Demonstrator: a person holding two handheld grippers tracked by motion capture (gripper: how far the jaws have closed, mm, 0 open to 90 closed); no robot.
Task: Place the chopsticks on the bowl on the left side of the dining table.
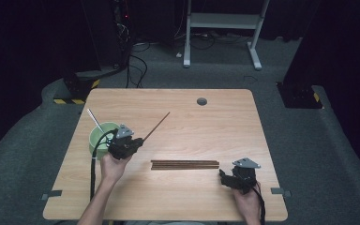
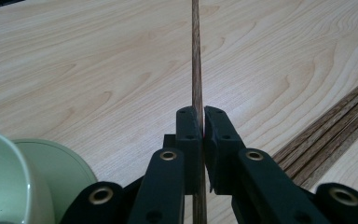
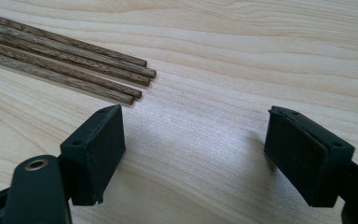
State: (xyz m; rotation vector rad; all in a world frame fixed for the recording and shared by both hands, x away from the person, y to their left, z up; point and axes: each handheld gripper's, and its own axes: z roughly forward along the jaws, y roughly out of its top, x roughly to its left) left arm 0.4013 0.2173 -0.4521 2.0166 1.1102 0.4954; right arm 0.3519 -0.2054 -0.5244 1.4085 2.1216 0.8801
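Note:
My left gripper (image 1: 139,140) (image 2: 202,122) is shut on a dark wooden stick (image 1: 157,126) (image 2: 196,60), which juts forward and to the right above the table. A green bowl (image 1: 101,136) (image 2: 9,182) sits just left of that gripper, with a white stick (image 1: 94,119) leaning out of it. Several more wooden sticks (image 1: 185,164) (image 3: 65,60) (image 2: 335,126) lie side by side in the middle of the table. My right gripper (image 1: 221,176) (image 3: 193,149) rests open near the right ends of those sticks, nothing between its jaws.
The light wooden table (image 1: 206,126) has a round grommet hole (image 1: 201,101) near its far edge. Tape marks (image 1: 51,194) sit at the near corners. Beyond the table are a white frame stand (image 1: 222,28) and cables on the grey floor.

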